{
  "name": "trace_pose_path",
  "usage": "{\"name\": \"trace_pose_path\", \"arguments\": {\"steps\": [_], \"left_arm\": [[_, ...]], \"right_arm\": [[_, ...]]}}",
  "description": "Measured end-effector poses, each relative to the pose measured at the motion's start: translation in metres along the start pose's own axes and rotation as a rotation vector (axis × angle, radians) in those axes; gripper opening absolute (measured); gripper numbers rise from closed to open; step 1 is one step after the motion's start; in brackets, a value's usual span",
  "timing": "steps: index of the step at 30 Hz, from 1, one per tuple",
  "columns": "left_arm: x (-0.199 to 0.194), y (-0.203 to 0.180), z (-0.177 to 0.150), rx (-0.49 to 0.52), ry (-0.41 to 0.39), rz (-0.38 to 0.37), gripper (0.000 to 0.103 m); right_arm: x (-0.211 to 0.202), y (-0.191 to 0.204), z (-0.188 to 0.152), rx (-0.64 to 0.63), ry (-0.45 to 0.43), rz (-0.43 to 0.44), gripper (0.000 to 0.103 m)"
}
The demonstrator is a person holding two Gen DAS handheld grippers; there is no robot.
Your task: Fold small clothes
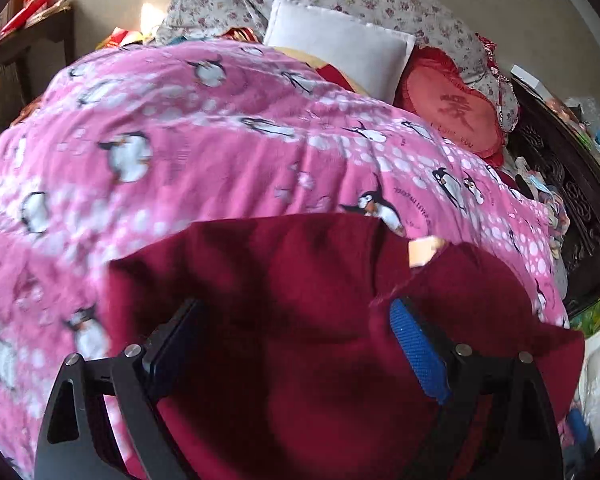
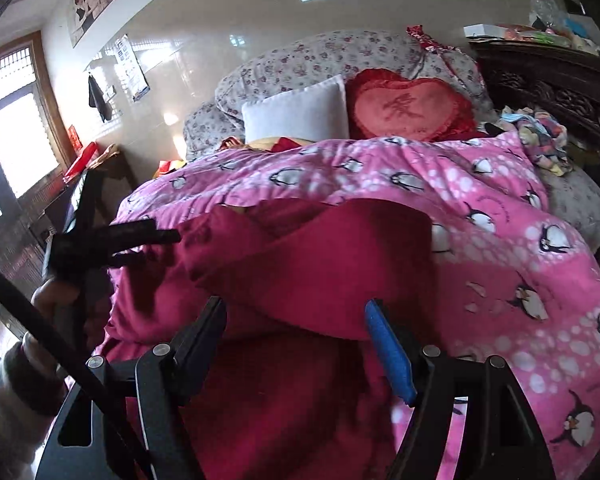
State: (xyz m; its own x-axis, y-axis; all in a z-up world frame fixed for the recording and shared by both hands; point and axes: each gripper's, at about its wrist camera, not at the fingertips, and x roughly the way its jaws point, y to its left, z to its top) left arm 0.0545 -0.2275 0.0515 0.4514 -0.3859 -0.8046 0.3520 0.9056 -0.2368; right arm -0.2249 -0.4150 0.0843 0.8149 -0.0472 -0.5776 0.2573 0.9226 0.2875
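A dark red, soft knitted garment lay partly folded on the pink penguin-print fleece blanket covering the bed. It looked light, limp and non-slippery, best pinched at an edge or corner. The right tongs stood released above it; the left tongs likewise gaped, gripping nothing.

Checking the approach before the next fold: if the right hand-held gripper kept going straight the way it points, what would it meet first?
Most likely the dark red garment: the right hand-held gripper stands open, angled down at its folded bulge on the pink penguin blanket. Depth is hard to judge through the fisheye.
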Motion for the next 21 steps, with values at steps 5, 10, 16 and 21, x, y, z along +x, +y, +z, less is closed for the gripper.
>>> {"name": "trace_pose_path", "arguments": {"steps": [5,10,16,21], "left_arm": [[0.011,-0.019,-0.006,0.044,0.064,-0.056,0.030],[-0.049,-0.004,-0.021,0.040,0.023,-0.109,0.000],[-0.105,0.020,-0.030,0.060,-0.078,-0.105,0.002],[-0.082,0.016,-0.020,0.015,-0.064,-0.147,0.086]], "right_arm": [[-0.002,-0.007,-0.005,0.027,-0.002,0.015,0.076],[-0.009,0.002,-0.007,0.008,-0.019,0.034,0.076],[0.000,0.022,-0.009,0.013,0.002,0.087,0.076],[0.000,0.046,-0.012,-0.050,0.002,0.114,0.077]]}}
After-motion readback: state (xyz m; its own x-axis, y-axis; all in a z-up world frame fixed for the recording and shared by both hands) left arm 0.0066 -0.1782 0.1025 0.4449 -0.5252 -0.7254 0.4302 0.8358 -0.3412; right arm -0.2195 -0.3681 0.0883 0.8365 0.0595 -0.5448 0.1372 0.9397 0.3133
